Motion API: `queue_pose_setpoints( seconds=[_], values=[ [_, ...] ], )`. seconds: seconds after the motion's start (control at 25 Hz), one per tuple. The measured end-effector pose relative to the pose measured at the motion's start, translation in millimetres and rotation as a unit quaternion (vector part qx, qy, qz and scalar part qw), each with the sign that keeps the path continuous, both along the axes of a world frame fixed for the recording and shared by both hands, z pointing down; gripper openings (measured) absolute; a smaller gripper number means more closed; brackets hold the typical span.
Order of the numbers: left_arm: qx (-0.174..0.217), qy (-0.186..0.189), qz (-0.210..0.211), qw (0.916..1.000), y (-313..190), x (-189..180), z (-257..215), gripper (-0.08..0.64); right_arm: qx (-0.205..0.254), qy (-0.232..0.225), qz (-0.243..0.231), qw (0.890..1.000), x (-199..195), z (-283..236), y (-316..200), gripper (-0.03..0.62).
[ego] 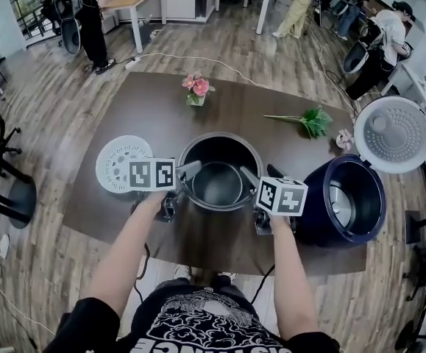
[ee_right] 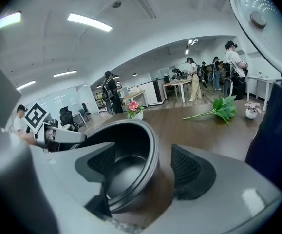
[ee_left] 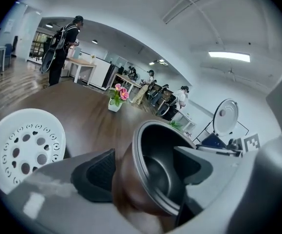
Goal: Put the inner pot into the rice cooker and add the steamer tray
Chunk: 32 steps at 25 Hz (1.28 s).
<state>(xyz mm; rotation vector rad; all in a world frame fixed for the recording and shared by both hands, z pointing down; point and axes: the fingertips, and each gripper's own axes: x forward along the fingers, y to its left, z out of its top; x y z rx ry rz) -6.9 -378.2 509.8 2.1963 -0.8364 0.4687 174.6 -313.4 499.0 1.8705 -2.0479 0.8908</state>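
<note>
The inner pot (ego: 218,184) stands on the surface (ego: 139,109), between the steamer tray (ego: 113,159) and the open rice cooker (ego: 317,213). The left tool (ego: 189,170) and the right tool (ego: 251,176) each straddle the pot's rim on opposite sides, one jaw inside and one outside, jaws apart and not clamped.

The head view looks steeply down from above the counter (ego: 146,109) and takes in its whole top. The left gripper view rides low, close behind the left tongs (ee_left: 145,169), facing out across the counter. The right gripper view does likewise behind the right tongs (ee_right: 143,165). All three share the inner pot (ego: 217,184).
</note>
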Motion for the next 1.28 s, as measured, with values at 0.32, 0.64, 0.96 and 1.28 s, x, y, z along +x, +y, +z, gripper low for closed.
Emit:
queue_pose_setpoints(
  seconds=[0.32,0.64,0.96,1.28],
  values=[
    [-0.014,0.008,-0.011,0.9998,6,2,11,0.300,-0.036,-0.027,0.009,0.999,-5,24,10,0.300],
    [-0.006,0.014,-0.019,0.9997,7,-1,11,0.215,-0.040,-0.043,0.022,0.998,-11,30,13,0.201],
    [0.000,0.006,-0.026,0.9996,3,-6,11,0.141,-0.040,-0.027,0.037,0.998,-9,29,14,0.186],
    [0.024,0.006,-0.023,0.9994,4,-5,0,0.109,-0.034,-0.011,0.062,0.997,-3,27,18,0.155]
  ],
)
